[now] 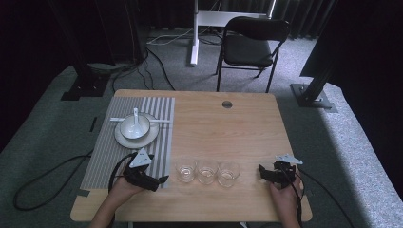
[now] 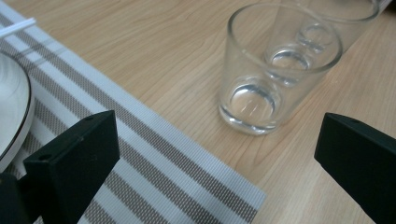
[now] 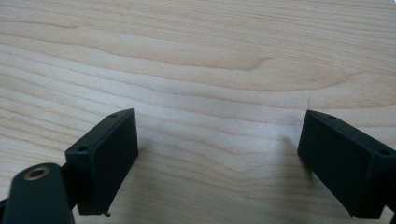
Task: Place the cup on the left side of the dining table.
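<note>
Wooden counter (image 1: 247, 128) carries three clear glasses (image 1: 207, 172) standing upright, mouths up, in a row that runs left to right along my near edge, each just beside the next. My left tool (image 1: 159, 180) rests at the near right corner of the striped mat (image 1: 109, 156), pointing right toward the row, with its jaws spread wide and nothing between them. In the left gripper view the first glass (image 2: 261, 79) stands ahead of the jaws, closer to the right one, on bare wood just off the mat's edge (image 2: 196, 154); the other two line up behind it along the same line, so I look down the row's long axis.

My right tool (image 1: 263, 172) sits to the right of the row, pointing left at it, apart from the last glass (image 1: 228, 174). Its jaws are also wide apart over bare wood (image 3: 210, 74), holding nothing.

Farther back on the mat, a white bowl (image 1: 134, 127) sits on a plate (image 1: 124, 139), with a spoon (image 1: 136, 116) standing in it, handle pointing away from me.
</note>
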Demonstrator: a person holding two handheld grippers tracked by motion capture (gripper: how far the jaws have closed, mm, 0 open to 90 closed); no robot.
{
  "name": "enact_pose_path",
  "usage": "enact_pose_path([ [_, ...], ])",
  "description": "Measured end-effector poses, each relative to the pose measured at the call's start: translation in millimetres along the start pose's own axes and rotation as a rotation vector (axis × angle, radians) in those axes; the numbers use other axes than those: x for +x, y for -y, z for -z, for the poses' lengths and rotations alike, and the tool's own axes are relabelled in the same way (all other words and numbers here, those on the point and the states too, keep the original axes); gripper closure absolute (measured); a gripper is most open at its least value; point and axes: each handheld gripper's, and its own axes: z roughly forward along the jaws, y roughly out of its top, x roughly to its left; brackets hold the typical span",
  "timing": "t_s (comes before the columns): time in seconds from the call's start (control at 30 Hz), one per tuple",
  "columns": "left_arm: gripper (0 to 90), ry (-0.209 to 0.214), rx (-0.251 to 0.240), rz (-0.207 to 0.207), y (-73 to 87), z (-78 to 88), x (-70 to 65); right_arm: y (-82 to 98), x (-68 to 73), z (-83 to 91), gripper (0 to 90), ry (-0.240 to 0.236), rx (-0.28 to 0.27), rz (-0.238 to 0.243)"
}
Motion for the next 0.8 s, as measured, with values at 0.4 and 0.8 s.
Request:
enact_pose_path([
  [0.4, 0.5, 0.03, 0.001, -0.039, -14.9, -6.0, -9.1, 0.0, 0.0, 0.0, 11.7, 0.0, 0.0, 0.0],
  [0.8, 0.5, 0.076, 0.012, -0.095, -37.0, -22.2, -20.6, 0.0, 0.0, 0.0, 11.7, 0.0, 0.0, 0.0],
])
